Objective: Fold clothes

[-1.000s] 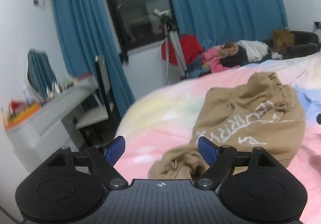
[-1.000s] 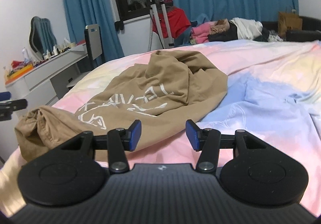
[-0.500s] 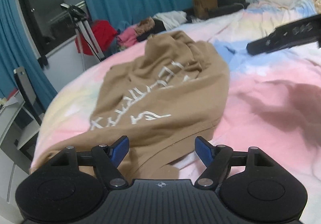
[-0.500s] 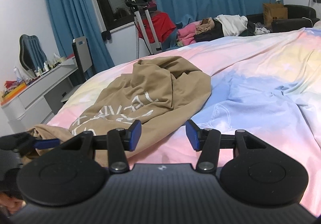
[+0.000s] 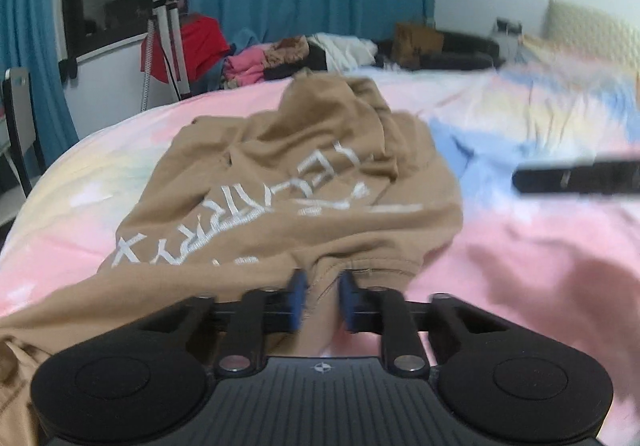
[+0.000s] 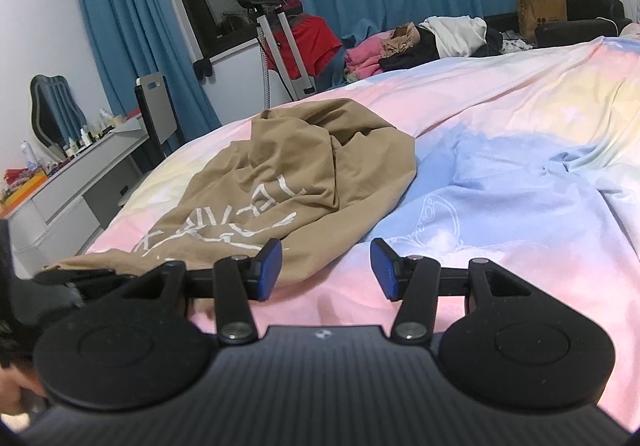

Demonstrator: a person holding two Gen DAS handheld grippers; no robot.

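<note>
- Shirt [image 5: 288,182]: tan, crumpled, lying unfolded near the bed's [image 6: 500,134] foot edge.
- Left claw [image 5: 320,296]: pressed together on the shirt's near hem; the bite looks shallow, though motion blur leaves this uncertain.
- Right claw [image 6: 326,266]: spread, empty, low over the sheet just beside the shirt's right edge.
- Technique: grip the hem deeper, then pull both corners apart to flatten the cloth.
</note>
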